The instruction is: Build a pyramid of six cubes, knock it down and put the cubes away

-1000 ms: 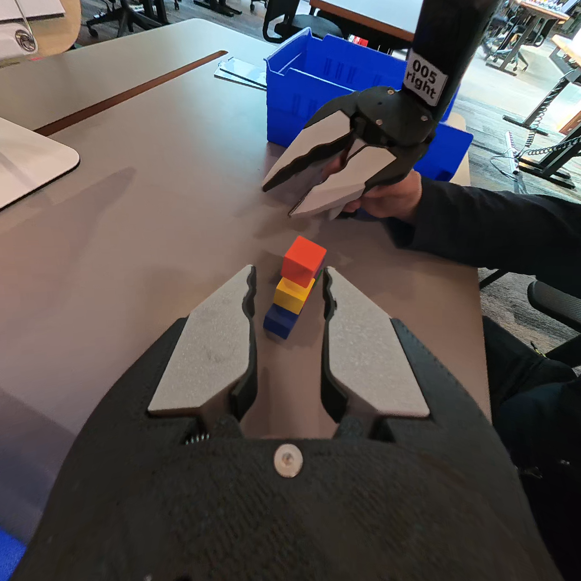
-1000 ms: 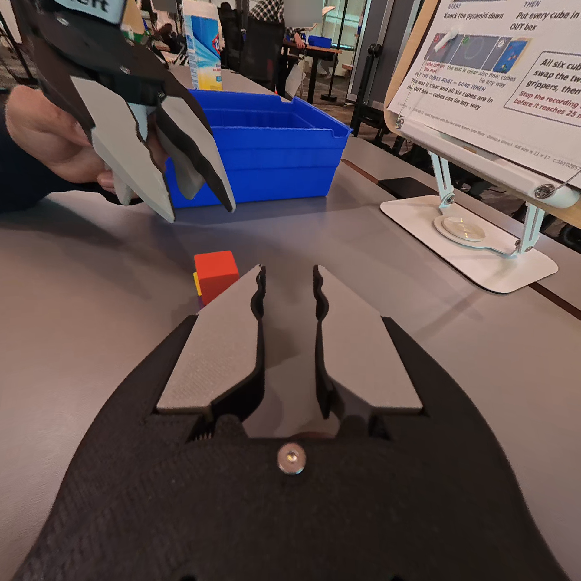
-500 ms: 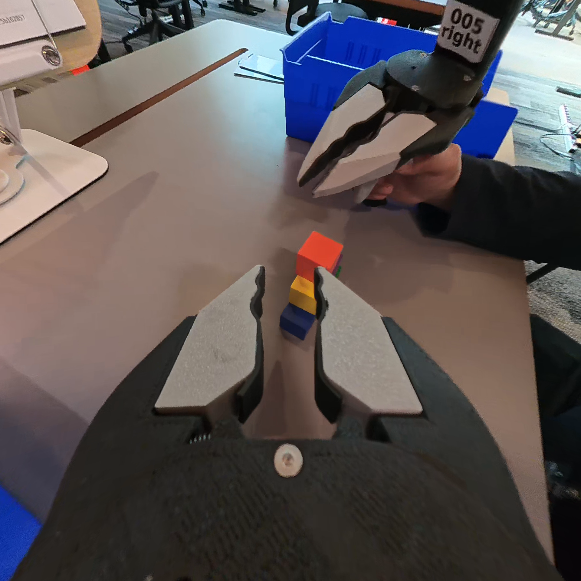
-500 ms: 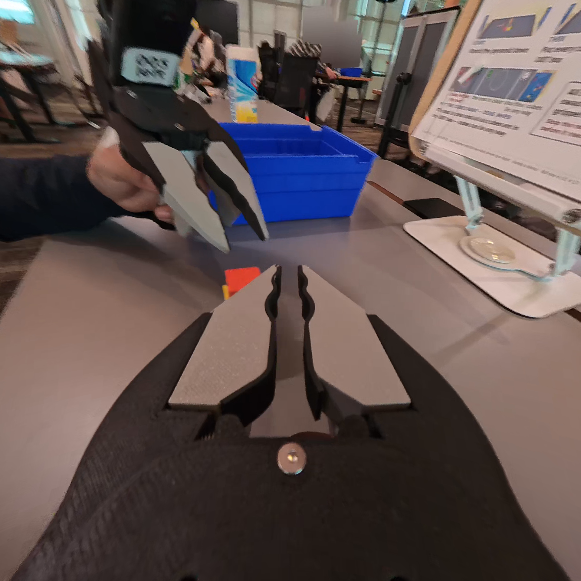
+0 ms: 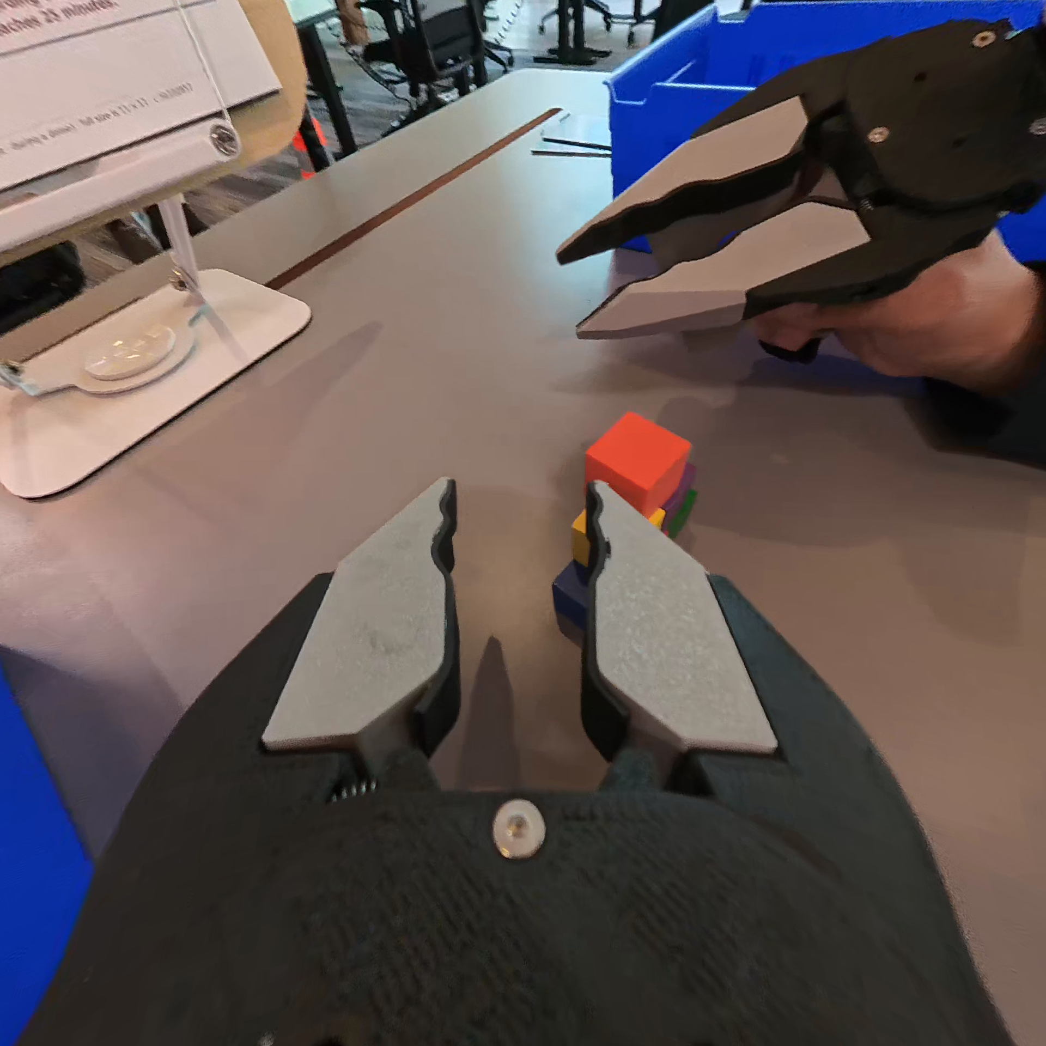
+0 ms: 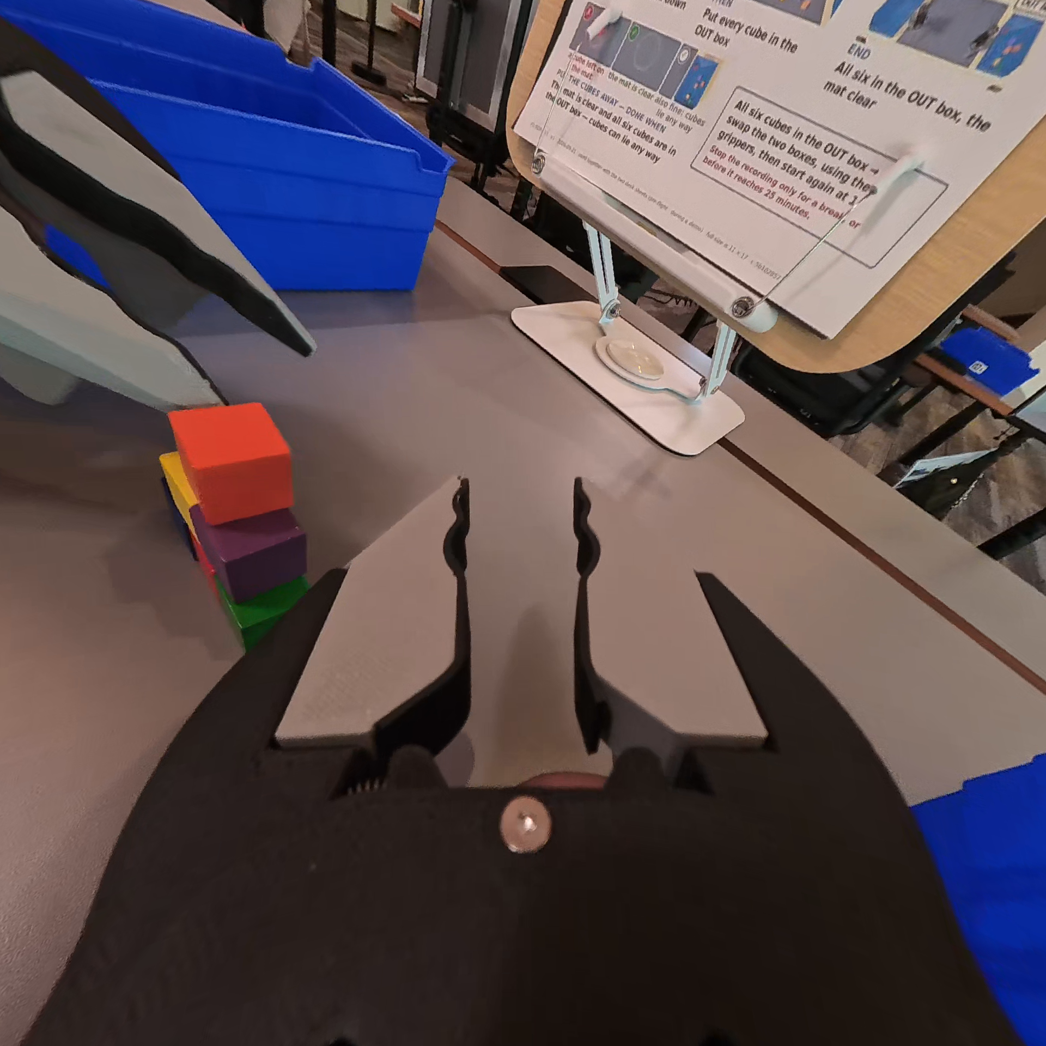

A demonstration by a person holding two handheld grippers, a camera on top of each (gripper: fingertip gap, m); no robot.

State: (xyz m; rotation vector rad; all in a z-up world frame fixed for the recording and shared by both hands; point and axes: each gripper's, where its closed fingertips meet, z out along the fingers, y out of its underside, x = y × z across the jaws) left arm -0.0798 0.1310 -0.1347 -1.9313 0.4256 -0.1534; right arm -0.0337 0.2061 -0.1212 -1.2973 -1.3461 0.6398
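Beside cube pyramid (image 5: 634,498): left gripper (image 5: 521,498) shifted left, jaws wider, empty; right gripper (image 6: 518,487) reopened, empty.

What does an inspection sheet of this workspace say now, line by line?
Surface: grey table, dark seam across it.
Job's things: cube pyramid, orange cube on top, purple cube and yellow cube below, green cube and blue cube at base; blue bin behind.
Clutter: instruction sheet stand.
Grippers: left gripper open, empty; right gripper open, empty.
Cables: nothing seen.
Surroundings: office chairs, desks.
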